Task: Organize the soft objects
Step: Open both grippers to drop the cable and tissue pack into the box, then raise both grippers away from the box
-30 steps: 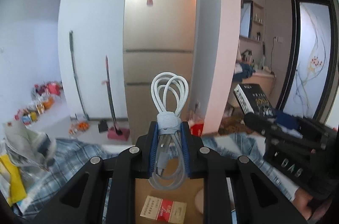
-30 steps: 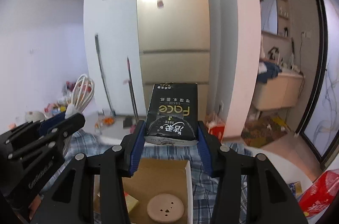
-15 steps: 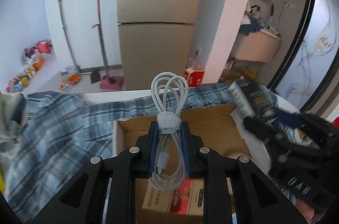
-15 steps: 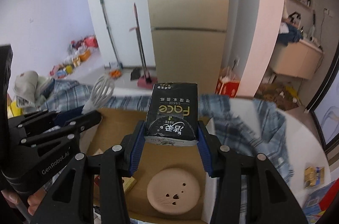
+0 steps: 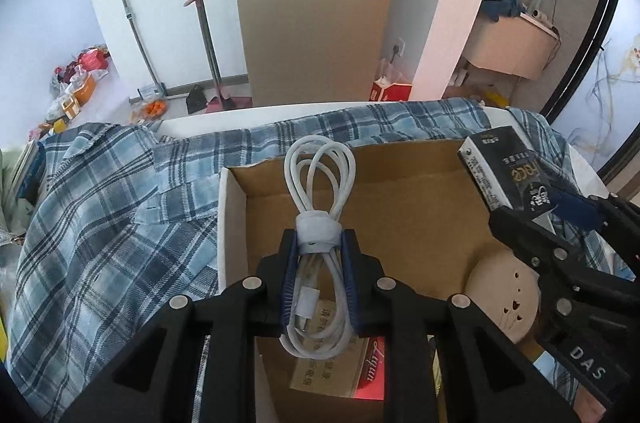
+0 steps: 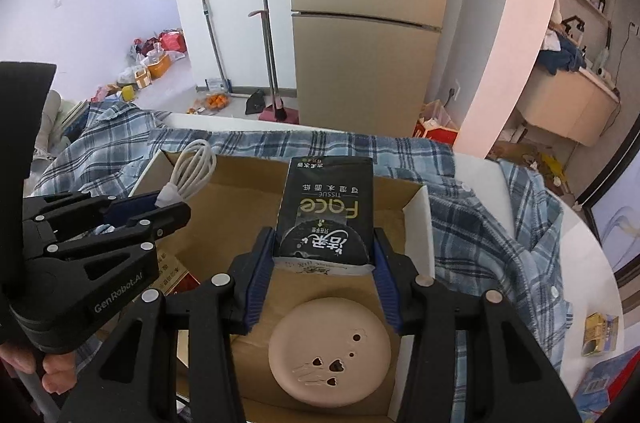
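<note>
Both grippers had tipped down over the open brown cardboard box (image 6: 416, 207), left gripper (image 5: 318, 277) clamping the bundled white cable (image 5: 320, 191), right gripper (image 6: 322, 269) gripping the black tissue pack (image 6: 326, 199), seemingly for dropping inside.

1. The left wrist view looks forward and down along its own fingers (image 5: 288, 275), close above the left half of the cardboard box (image 5: 400, 207), facing the fridge (image 5: 316, 3).
2. The right wrist view looks the same way along its fingers (image 6: 256, 275), close over the box's (image 6: 420, 223) right half.
3. Both share the box, the plaid shirt (image 5: 100, 223) (image 6: 500, 231), the fridge (image 6: 368, 23), the round pink disc (image 5: 504, 295) (image 6: 328, 351), and each other's gripper at the inner edge.
</note>
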Tool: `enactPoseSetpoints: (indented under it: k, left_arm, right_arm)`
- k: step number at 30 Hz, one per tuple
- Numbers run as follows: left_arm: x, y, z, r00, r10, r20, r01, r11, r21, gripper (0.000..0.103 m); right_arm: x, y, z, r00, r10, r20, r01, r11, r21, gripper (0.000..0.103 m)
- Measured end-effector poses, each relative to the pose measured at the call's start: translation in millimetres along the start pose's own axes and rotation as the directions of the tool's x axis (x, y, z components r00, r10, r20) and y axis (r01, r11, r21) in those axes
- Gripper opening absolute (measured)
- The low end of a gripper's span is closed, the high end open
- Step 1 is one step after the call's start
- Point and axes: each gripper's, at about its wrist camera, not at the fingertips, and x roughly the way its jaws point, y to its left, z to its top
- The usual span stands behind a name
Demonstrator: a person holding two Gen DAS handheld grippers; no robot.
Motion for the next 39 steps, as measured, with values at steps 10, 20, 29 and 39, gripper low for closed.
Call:
enactPoseSetpoints:
  k: [10,20,29,39]
  left_arm:
    - [11,1,0,0.998,0.055,-0.029,-0.055,0.999,0.001,0.022]
    - [13,-1,-2,0.997,0.060,-0.039,-0.059,0.998,0.020,0.054]
    - [-17,-13,2,0.989,0.113,0.093,-0.118,0.991,0.055,0.071]
    - [-77,-8,5,0.953,0.077,0.294,-0.083,0.997,0.008,0.071]
  right_arm:
    - [25,-13,-3,0.997,0.023,-0.073,-0.020,0.999,0.040,0.046]
    - [39,-9,-9,0.995,0.018,-0.097,-0.016,1.000,0.025,0.048]
    - [34,-14,-6,0.997,0.019,-0.079,-0.015,0.999,0.049,0.060]
    - [-17,-18,10,0.998,-0.027,0.064,0.024,0.999,0.047,0.061]
